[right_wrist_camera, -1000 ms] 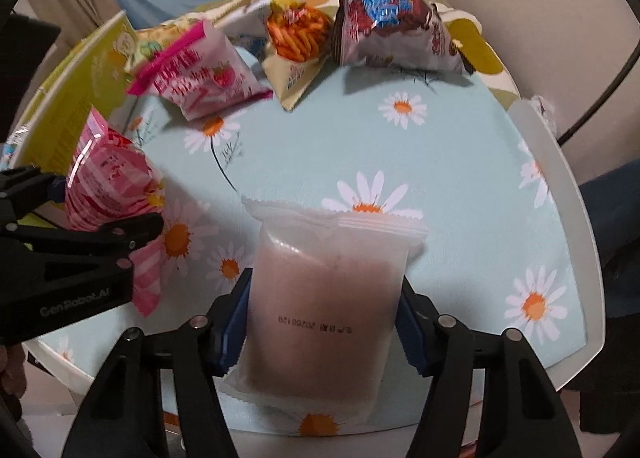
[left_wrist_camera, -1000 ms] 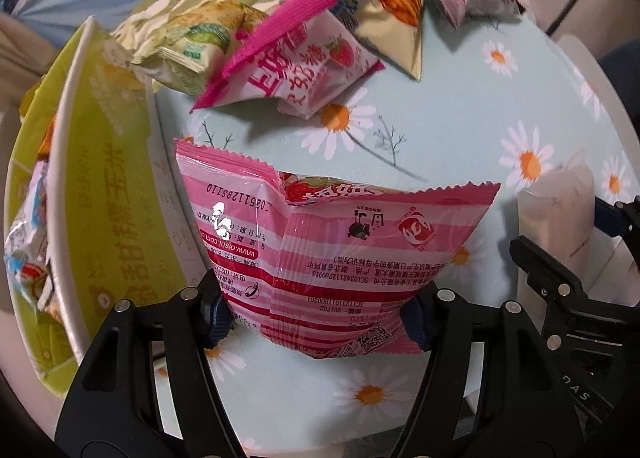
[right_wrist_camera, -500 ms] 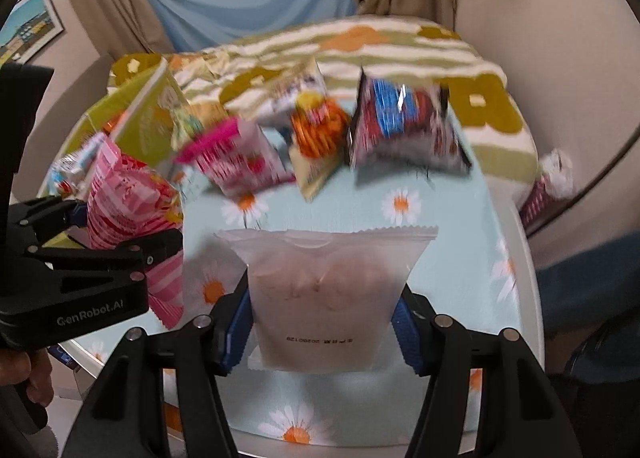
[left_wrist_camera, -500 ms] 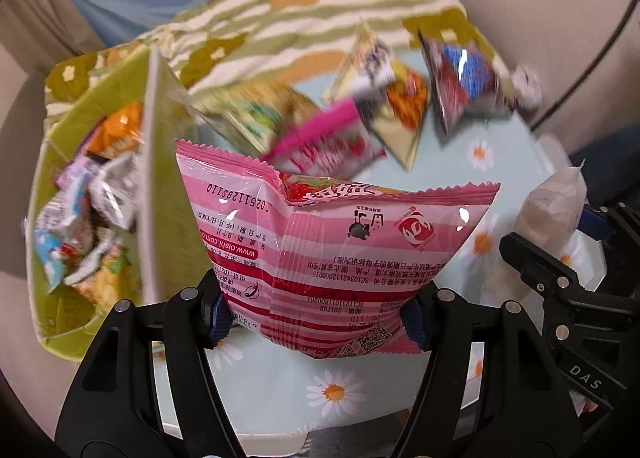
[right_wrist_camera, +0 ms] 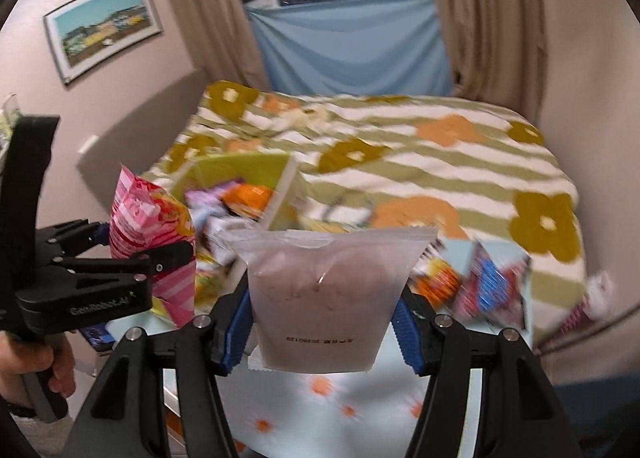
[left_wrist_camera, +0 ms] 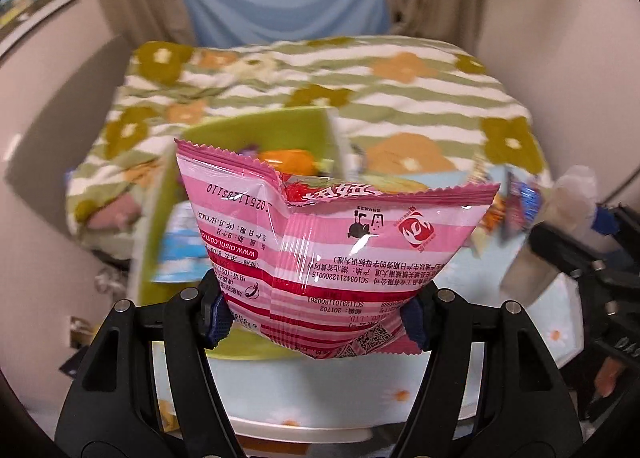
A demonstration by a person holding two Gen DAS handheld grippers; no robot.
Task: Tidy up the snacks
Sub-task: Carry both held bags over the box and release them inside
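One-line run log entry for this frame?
left gripper: shut on pink packet | right gripper: shut on frosted pouch | green box: holds snacks

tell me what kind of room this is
Most likely a bedroom at home: a bed with a striped flowered cover stands behind the small daisy-print table, with curtains at a window and a framed picture on the wall.

The pink snack packet reads "www.oishi.com"; the left gripper reads "GenRobot.AI".
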